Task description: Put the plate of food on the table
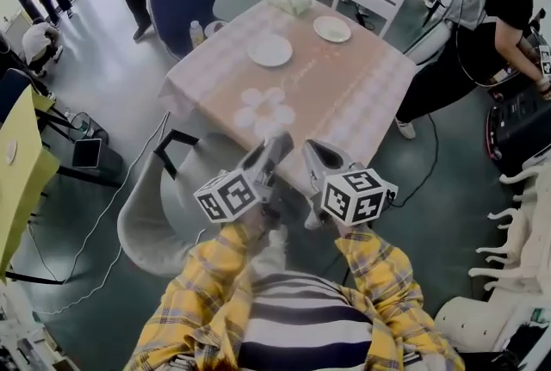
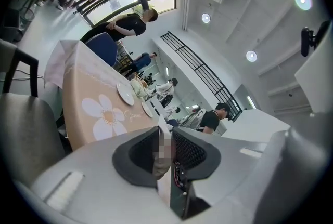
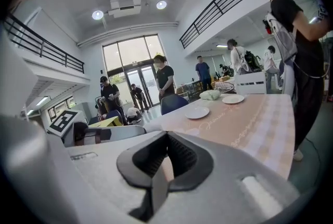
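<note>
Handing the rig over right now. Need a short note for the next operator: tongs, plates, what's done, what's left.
Tongs: left tongs open, empty; right tongs open, empty. Both are held at the chest and aimed at the table.
Things: two white plates are on the table, the near plate and the far plate. Both look empty. No plate of food shows in any view.
Done: nothing visible; no food on the table.
Left: find the food plate, grip it and set it on the table.
</note>
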Motion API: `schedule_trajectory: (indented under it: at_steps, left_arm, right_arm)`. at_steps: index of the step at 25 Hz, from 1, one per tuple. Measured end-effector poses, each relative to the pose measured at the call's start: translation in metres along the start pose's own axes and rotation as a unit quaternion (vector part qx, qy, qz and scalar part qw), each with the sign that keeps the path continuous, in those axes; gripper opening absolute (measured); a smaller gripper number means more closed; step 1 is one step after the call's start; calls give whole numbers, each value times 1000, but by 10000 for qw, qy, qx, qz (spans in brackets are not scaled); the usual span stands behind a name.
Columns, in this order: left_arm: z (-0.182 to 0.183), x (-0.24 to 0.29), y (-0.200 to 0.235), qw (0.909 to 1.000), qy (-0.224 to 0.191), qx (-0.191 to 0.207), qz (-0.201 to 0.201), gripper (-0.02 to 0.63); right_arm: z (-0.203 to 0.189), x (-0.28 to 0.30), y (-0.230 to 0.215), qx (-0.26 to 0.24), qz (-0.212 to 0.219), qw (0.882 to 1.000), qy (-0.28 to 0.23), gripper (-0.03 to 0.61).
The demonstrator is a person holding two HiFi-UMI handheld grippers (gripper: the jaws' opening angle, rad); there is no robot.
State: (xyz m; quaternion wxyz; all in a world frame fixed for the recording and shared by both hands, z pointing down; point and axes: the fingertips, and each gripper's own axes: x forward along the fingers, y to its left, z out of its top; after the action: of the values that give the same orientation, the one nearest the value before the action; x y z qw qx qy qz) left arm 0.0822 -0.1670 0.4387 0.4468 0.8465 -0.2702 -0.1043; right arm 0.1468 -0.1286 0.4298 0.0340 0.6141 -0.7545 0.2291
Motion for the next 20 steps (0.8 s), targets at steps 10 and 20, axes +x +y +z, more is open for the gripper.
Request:
schedule_trajectory:
  at_steps: [10, 20]
  left_arm:
    - [43, 60, 34, 9987, -246, -443, 60, 81]
    - [66, 111, 54, 9967, -413, -627, 302, 81]
  right_arm:
    - [27, 79, -23, -24, 262, 9994, 211, -3]
    - [47, 127, -55, -61, 496, 9978, 431, -3]
